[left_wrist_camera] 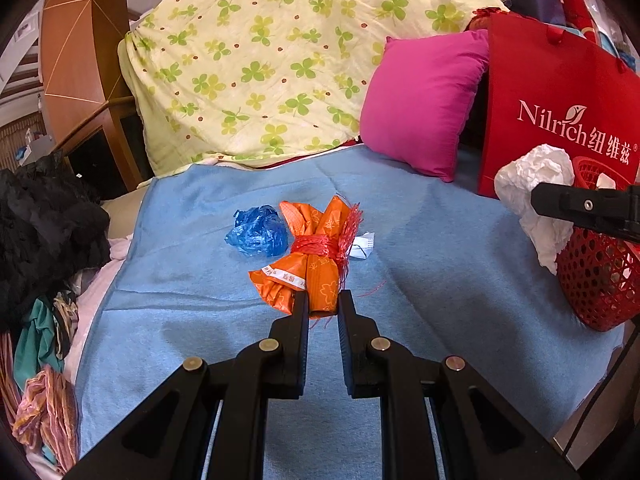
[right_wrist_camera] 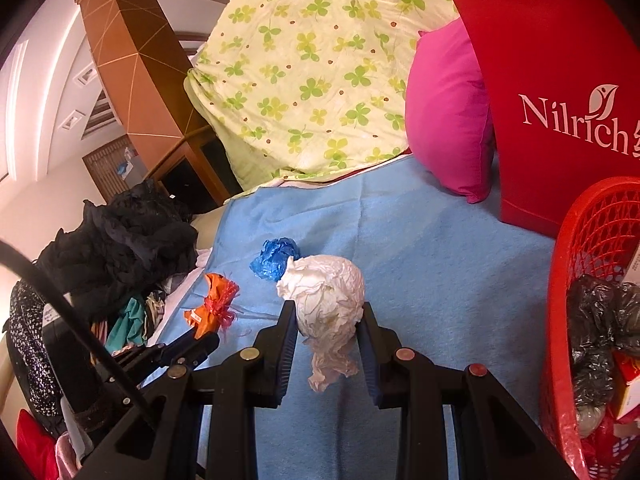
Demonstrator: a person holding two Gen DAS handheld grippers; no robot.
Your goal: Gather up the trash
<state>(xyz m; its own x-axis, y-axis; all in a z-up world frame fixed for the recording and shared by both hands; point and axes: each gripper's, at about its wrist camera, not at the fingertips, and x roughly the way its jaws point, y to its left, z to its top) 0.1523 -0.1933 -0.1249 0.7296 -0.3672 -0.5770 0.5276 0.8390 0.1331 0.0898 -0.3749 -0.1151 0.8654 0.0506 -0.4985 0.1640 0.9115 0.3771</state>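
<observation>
An orange wrapper bundle (left_wrist_camera: 316,256) tied with red string lies on the blue blanket (left_wrist_camera: 200,280). My left gripper (left_wrist_camera: 323,304) is closed on its near end. A crumpled blue plastic bag (left_wrist_camera: 258,232) lies left of it and a small white scrap (left_wrist_camera: 362,245) to its right. My right gripper (right_wrist_camera: 326,316) is shut on a crumpled white paper wad (right_wrist_camera: 324,292), held above the blanket (right_wrist_camera: 420,264) beside the red mesh basket (right_wrist_camera: 560,280). The wad (left_wrist_camera: 532,184) and basket (left_wrist_camera: 596,280) also show in the left wrist view. The orange bundle (right_wrist_camera: 212,308) and blue bag (right_wrist_camera: 274,258) show in the right wrist view.
The basket holds a black plastic bag (right_wrist_camera: 600,320) and other trash. A red Nilrich tote (left_wrist_camera: 560,100), a pink pillow (left_wrist_camera: 424,100) and a green-flowered quilt (left_wrist_camera: 260,60) stand behind. Dark clothes (left_wrist_camera: 44,220) are heaped at the bed's left edge.
</observation>
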